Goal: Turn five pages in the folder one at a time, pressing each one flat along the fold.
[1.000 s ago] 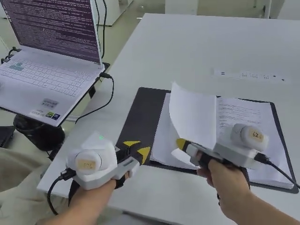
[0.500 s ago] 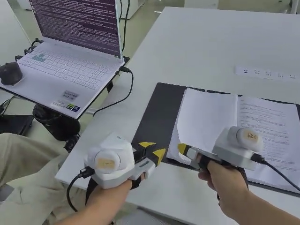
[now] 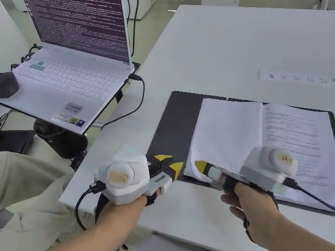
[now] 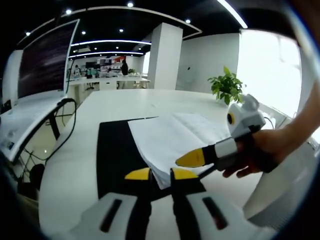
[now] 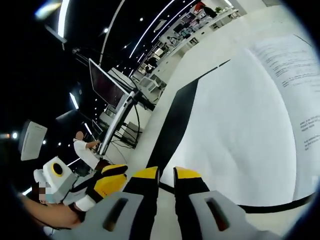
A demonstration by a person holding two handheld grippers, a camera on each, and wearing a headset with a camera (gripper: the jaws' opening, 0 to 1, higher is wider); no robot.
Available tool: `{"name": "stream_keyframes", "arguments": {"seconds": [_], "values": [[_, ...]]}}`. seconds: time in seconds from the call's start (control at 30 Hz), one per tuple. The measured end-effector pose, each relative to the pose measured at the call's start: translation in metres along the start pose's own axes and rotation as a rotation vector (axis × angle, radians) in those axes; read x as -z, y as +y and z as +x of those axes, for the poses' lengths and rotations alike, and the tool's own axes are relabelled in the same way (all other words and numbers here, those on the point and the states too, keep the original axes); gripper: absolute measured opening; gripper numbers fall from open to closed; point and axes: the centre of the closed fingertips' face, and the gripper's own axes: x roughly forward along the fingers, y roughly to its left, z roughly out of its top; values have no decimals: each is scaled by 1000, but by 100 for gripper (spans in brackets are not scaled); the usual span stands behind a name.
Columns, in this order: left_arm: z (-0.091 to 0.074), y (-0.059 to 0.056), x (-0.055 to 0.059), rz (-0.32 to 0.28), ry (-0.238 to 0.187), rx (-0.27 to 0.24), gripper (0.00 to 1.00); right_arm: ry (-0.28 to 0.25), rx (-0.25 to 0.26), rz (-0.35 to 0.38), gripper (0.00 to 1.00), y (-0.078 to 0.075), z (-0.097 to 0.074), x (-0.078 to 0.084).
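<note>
A black folder (image 3: pixel 170 125) lies open on the white table, with a blank turned page (image 3: pixel 227 133) flat on its left half and a printed page (image 3: pixel 298 141) on the right. My right gripper (image 3: pixel 201 166) hovers at the blank page's near left corner, jaws together with nothing between them. From its own view (image 5: pixel 166 172) the blank page (image 5: pixel 235 115) spreads flat ahead. My left gripper (image 3: pixel 169 163) sits shut at the folder's near left edge, just left of the right one. Ahead of the left gripper (image 4: pixel 160 174) are the page corner (image 4: pixel 160 142) and the right gripper (image 4: pixel 192 157).
An open laptop (image 3: pixel 73 57) stands on a stand left of the table, its cable (image 3: pixel 123 112) hanging by the table edge. A mouse (image 3: pixel 8 83) lies at far left. A white power strip (image 3: pixel 296 78) lies beyond the folder.
The page that stood curled up in my right gripper a second ago has dropped flat onto the left side. Both grippers have stayed near the folder's front edge; the head camera shifted.
</note>
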Motion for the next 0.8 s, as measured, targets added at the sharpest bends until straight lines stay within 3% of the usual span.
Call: {"name": "stream_keyframes", "arguments": {"seconds": [0.17, 0.37, 0.47, 0.63, 0.67, 0.73, 0.77, 0.8], "values": [[25, -10, 4, 40, 27, 38, 14, -50, 25, -24, 9, -16, -25, -25], [61, -20, 21, 83, 91, 71, 13, -98, 72, -31, 8, -43, -52, -57], [70, -20, 28, 87, 116, 70, 13, -111, 84, -36, 8, -52, -62, -67], [73, -18, 45, 110, 168, 44, 13, -92, 94, -59, 8, -62, -69, -73], [71, -15, 54, 113, 205, 36, 13, -88, 94, -58, 8, -63, -69, -73], [69, -14, 67, 138, 236, 33, 14, -75, 89, -63, 8, -64, -69, -73], [72, -16, 54, 180, 150, 51, 15, -66, 87, -64, 8, -65, -69, -72], [68, -15, 62, 153, 187, 41, 15, -59, 85, -65, 8, -66, -69, -72]]}}
